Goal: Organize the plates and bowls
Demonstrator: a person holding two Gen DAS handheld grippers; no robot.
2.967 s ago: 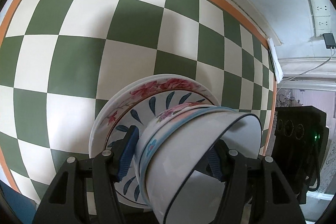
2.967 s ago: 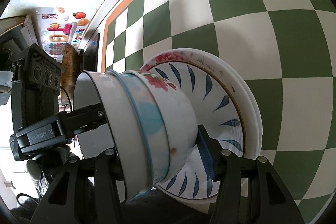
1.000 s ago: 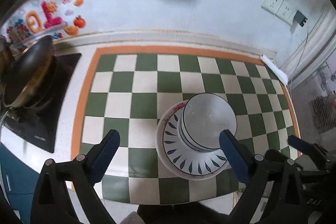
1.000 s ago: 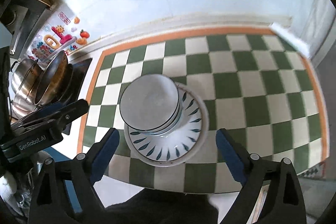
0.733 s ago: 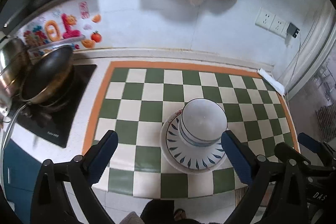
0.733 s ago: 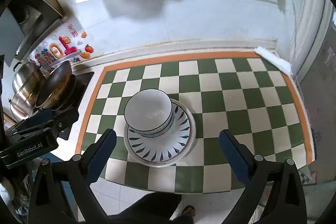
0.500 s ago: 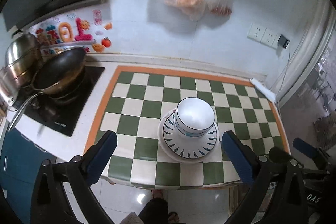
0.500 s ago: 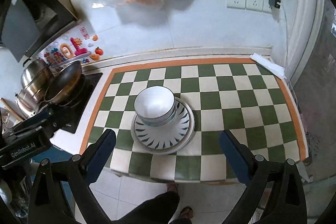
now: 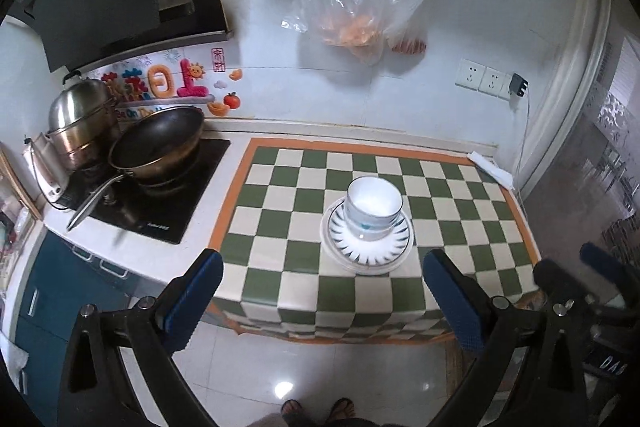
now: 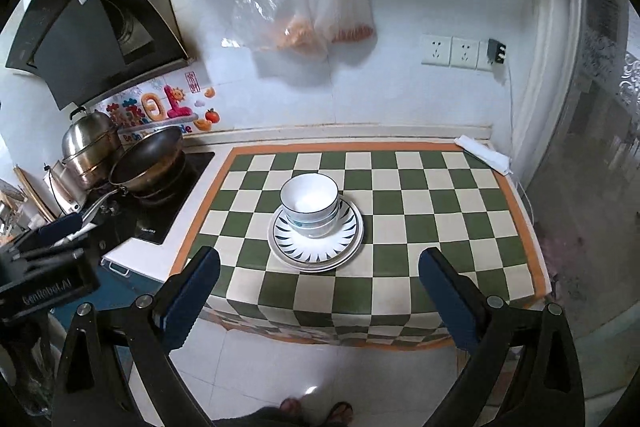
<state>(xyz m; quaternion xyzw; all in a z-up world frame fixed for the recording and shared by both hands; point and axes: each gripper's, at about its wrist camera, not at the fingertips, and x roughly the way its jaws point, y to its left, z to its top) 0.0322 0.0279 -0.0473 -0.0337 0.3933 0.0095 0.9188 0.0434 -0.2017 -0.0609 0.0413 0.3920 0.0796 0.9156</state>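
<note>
A stack of nested bowls (image 9: 373, 207) stands on stacked plates (image 9: 366, 253) with a blue leaf pattern, in the middle of the green-and-white checked counter (image 9: 280, 251). The same bowls (image 10: 310, 205) and plates (image 10: 348, 245) show in the right wrist view on that counter (image 10: 420, 239). My left gripper (image 9: 323, 301) is open and empty, held well back and above the floor in front of the counter. My right gripper (image 10: 320, 297) is open and empty too, equally far back. The left gripper's body (image 10: 44, 267) shows at the left edge of the right wrist view.
A cooktop (image 9: 160, 203) with a wok (image 9: 156, 143) and a steel pot (image 9: 82, 125) stands to the left. Plastic bags (image 9: 352, 15) hang on the wall. A folded white cloth (image 9: 490, 169) lies at the counter's back right corner. Wall sockets (image 9: 484, 81) sit at right.
Both grippers let go of the bowl stack, opened wide and pulled far back and up from the counter. The bowls and plates stay stacked in place.
</note>
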